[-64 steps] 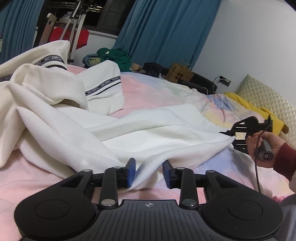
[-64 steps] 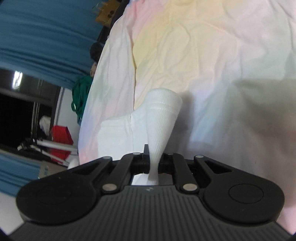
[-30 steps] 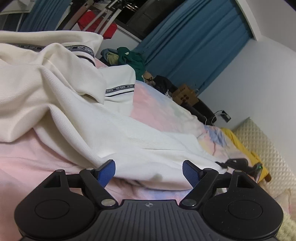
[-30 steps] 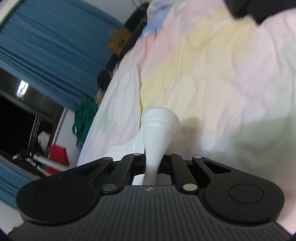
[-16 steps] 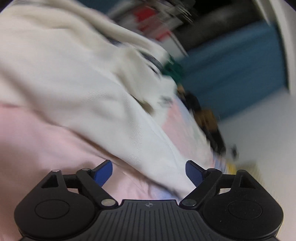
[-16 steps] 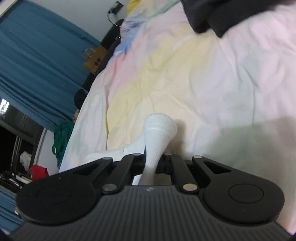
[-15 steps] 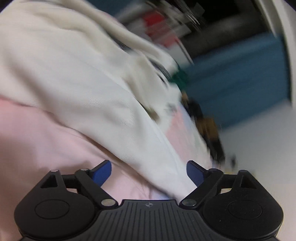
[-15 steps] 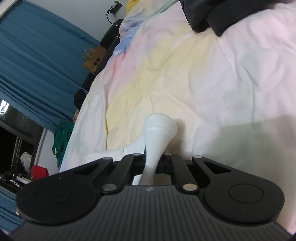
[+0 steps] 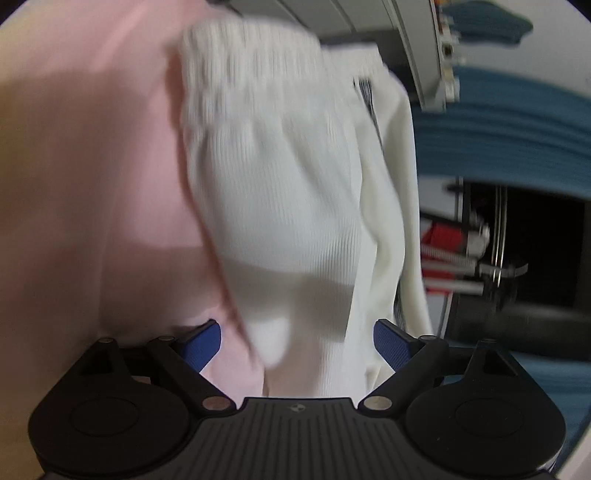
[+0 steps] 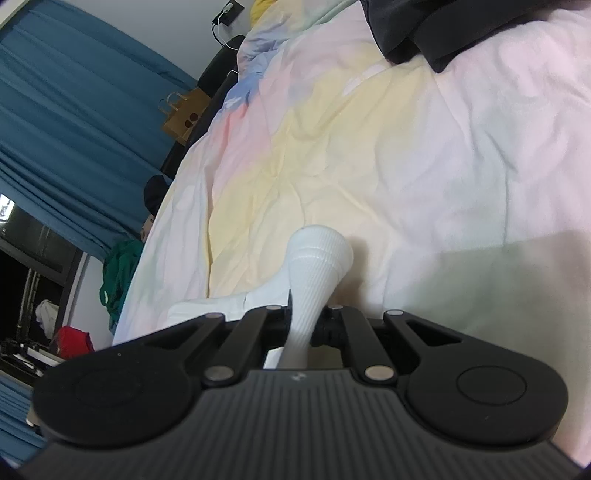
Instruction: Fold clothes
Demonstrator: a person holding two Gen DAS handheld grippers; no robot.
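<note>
A white ribbed garment [image 9: 284, 192] lies on the pink bedsheet [image 9: 92, 177]; this view is blurred by motion. My left gripper [image 9: 297, 345] is open, its blue pads [image 9: 203, 345] wide apart on either side of the garment's lower part, holding nothing. My right gripper [image 10: 308, 321] is shut on a bunched end of the white ribbed garment [image 10: 316, 266], which sticks out beyond the fingers above the pastel bedsheet [image 10: 424, 166].
Blue curtains [image 10: 74, 110] and a brown paper bag [image 10: 183, 114] stand beyond the bed. A green cloth [image 10: 118, 273] and a red item [image 10: 72, 341] lie at the far end. A dark garment [image 10: 436, 33] lies on the sheet at top right. A metal rack [image 9: 480, 258] stands beside the bed.
My left gripper has let go of the garment, opened wide and swung fast to the garment's other end. My right gripper stays shut on the bunched end and has tilted slightly.
</note>
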